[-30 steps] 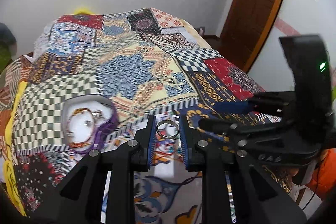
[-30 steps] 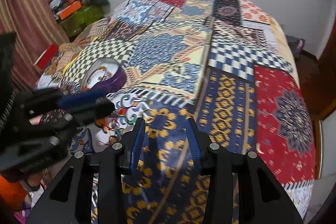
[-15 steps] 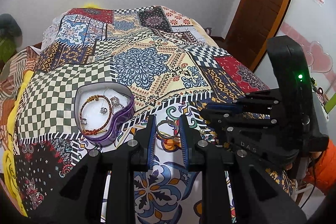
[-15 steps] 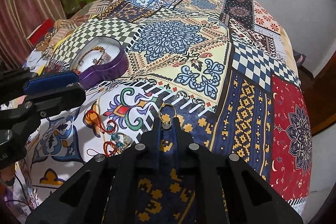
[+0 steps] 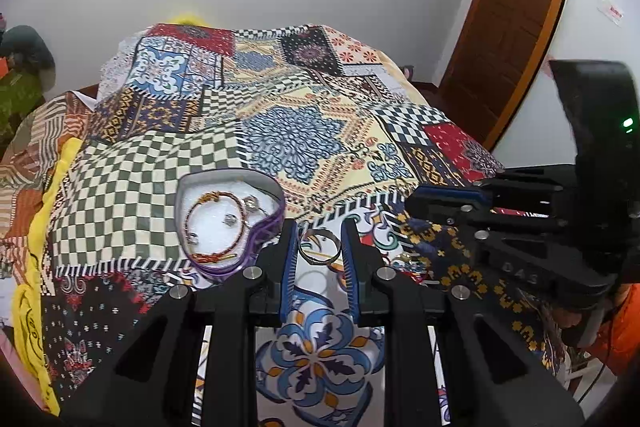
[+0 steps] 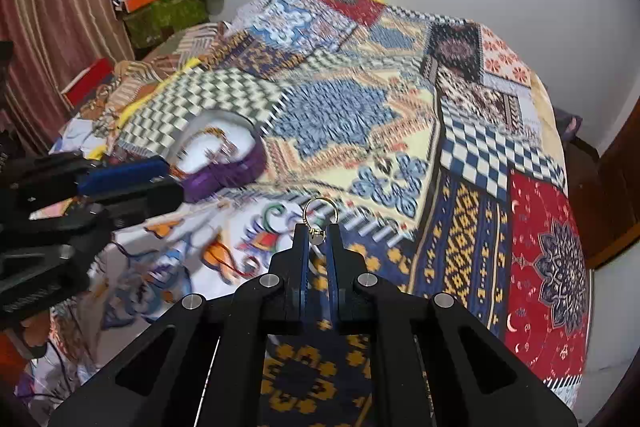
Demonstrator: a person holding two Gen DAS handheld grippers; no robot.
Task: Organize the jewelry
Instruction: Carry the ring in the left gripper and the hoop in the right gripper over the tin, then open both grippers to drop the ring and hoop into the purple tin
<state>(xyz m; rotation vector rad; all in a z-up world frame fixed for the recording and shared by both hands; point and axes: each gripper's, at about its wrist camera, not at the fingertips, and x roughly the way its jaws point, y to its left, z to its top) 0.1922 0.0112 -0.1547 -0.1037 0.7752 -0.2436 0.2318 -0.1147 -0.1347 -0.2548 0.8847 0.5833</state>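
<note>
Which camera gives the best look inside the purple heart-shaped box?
The left wrist view: the purple heart-shaped box sits sharp, its white lining and red bracelet plain. In the right wrist view the box is motion-blurred and partly behind the left tongs.

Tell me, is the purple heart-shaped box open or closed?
Open. The purple box has no lid on it; its white inside shows, with a red cord bracelet and small silver pieces lying in it.

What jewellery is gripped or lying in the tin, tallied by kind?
Rings: 2, a band in the left gripper, a gold ring in the right gripper
Bracelets in the heart-shaped tin: 1
Small silver pieces in the tin: 3
Total: 6
</note>
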